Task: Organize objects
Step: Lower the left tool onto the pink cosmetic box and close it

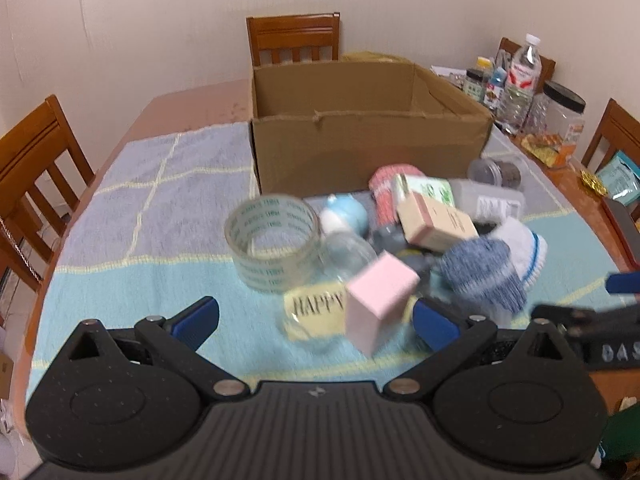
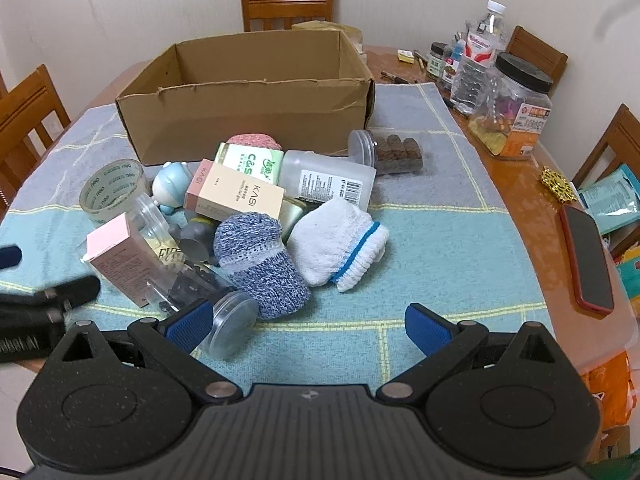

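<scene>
Our left hand-held gripper (image 1: 316, 320) hangs low over the near edge of the surface (image 1: 120, 240), its blue pads spread wide with nothing between them. Just ahead of it in the left wrist view a pink box (image 1: 376, 300) stands tilted against the pile, beside a clear jar whose yellow label reads "HAPPY" (image 1: 316, 312). A roll of clear tape (image 1: 274, 252) with green printing we cannot read lies to the left. Behind the pile sits the cardboard box (image 1: 360, 148), open; we can see nothing inside it from here. This view is blurred, so finer print is lost.

In the right wrist view our right hand-held gripper (image 2: 308, 326) is likewise fully open and holds nothing. One pad sits just beside the lid of a clear jar lying on its side (image 2: 212, 296). Beyond it lie a blue knitted sock (image 2: 260, 260) and a white sock with a blue stripe (image 2: 336, 240), touching each other. A peach carton reads "KASI" (image 2: 236, 196), and a green-and-white pack behind it shows "C&S" (image 2: 250, 160).

We judge the sorting has barely begun: everything is still heaped in front of the cardboard box. The next move calls for closing on one loose item, the pink box for the left or the blue sock for the right, without toppling its neighbours.
</scene>
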### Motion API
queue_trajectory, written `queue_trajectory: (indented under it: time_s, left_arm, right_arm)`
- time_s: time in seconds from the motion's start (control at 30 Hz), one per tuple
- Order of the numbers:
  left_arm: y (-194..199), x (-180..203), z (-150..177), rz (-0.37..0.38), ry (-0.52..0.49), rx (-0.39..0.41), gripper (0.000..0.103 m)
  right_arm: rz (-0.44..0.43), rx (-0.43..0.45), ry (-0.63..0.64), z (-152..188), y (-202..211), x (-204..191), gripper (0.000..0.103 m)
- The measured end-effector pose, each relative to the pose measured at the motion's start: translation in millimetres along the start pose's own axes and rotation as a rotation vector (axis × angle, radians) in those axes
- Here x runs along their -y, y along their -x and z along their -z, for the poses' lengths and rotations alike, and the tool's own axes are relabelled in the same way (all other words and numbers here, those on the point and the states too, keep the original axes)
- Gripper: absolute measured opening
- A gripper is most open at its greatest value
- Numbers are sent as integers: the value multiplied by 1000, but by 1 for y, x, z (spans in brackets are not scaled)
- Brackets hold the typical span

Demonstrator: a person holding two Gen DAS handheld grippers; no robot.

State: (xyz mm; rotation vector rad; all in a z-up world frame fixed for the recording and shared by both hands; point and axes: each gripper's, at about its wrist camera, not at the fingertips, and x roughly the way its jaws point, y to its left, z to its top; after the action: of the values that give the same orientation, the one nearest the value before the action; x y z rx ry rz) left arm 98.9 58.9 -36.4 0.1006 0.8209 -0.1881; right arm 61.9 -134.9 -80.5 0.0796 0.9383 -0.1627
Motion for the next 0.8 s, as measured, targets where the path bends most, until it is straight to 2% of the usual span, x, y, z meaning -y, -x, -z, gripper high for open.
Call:
queue_trajectory:
  time_s: [0.17,0.33,0.8]
  left_arm:
    - [-14,-12,-14,-19,-2,13,102]
    - [-24,-11,-14,1,-42,-5,102]
    - [-18,-4,7,153,-31,-42,103]
  right_arm:
    - [18,5,-27,-1,1,2,103]
    - [37,2,-51,1,2,4,103]
    - [43,-6,-58,1,0,6,103]
